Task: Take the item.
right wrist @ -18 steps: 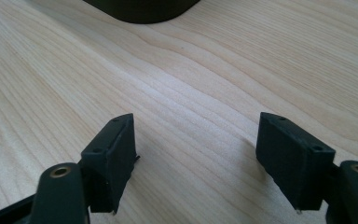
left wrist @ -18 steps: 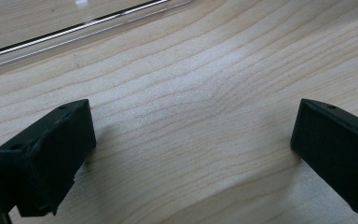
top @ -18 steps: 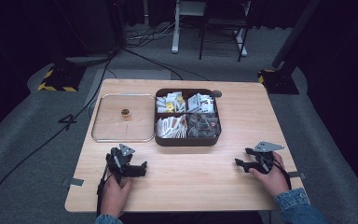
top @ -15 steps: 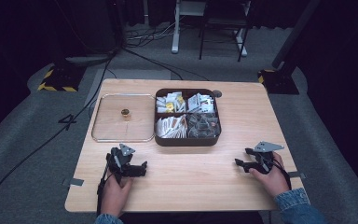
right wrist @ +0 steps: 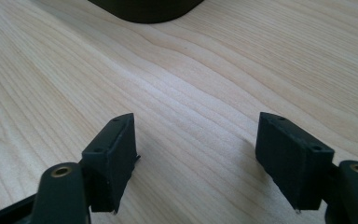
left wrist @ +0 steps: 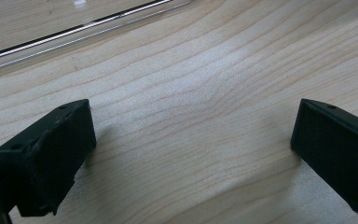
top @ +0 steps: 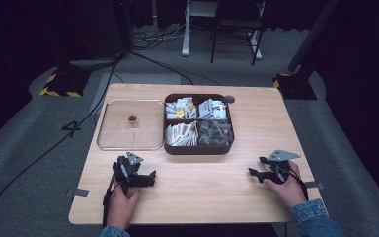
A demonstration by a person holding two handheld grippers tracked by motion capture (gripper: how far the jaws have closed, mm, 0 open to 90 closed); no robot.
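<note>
My left gripper [top: 145, 177] rests on the wooden table [top: 202, 182] near the front left, held by a hand, just below the clear lid. In the left gripper view its jaws stand wide apart, open [left wrist: 191, 154], with bare wood between them. My right gripper [top: 256, 170] lies at the front right, held by the other hand, its jaws pointing left. It is open [right wrist: 196, 154] too, with nothing between its fingers. A dark tray [top: 198, 147] with four compartments of small packets sits at the table's middle back.
A clear flat lid [top: 131, 126] with a small gold knob [top: 132, 120] lies left of the tray; its edge [left wrist: 74, 30] runs across the top of the left gripper view. The tray's dark corner [right wrist: 144, 11] is ahead of the right gripper. Tape marks the table's edges.
</note>
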